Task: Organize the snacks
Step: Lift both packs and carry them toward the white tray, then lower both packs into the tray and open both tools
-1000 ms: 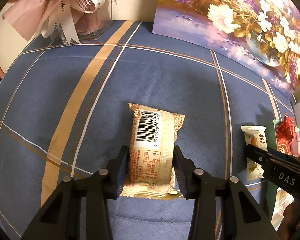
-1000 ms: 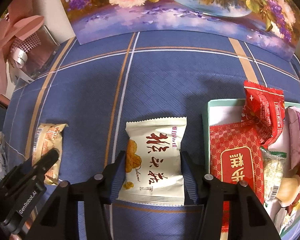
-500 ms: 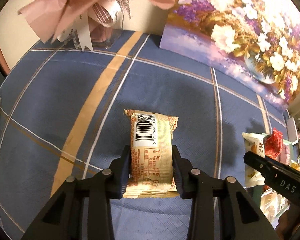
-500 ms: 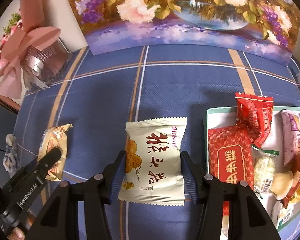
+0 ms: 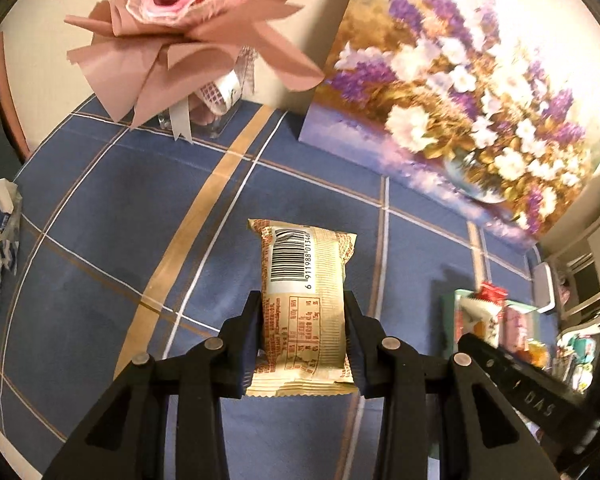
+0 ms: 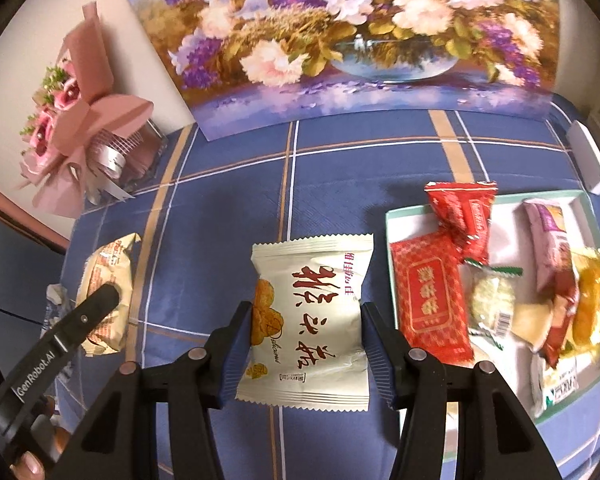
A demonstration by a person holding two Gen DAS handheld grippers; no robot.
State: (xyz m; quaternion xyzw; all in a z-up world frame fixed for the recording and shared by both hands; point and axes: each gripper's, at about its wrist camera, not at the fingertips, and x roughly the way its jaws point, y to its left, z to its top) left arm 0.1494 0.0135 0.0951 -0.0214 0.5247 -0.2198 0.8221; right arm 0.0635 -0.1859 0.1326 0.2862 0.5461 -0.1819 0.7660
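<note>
Presently both claws loaded. Left gripper (image 5: 302, 332) clamped on tan barcode snack packet (image 5: 304, 300), packet sticking out ahead of the fingers, above blue plaid tablecloth (image 5: 100, 240). Right gripper (image 6: 306, 340) clamped on white snack packet (image 6: 308, 316); tray (image 6: 392, 224) of snacks just right of it, flower painting (image 6: 340, 32) beyond.

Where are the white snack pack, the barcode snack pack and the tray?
white pack (image 6: 312, 320), right wrist view, middle of its printed front
barcode pack (image 5: 302, 304), left wrist view, middle of its back, below the barcode
tray (image 6: 404, 213), right wrist view, its far rim
</note>
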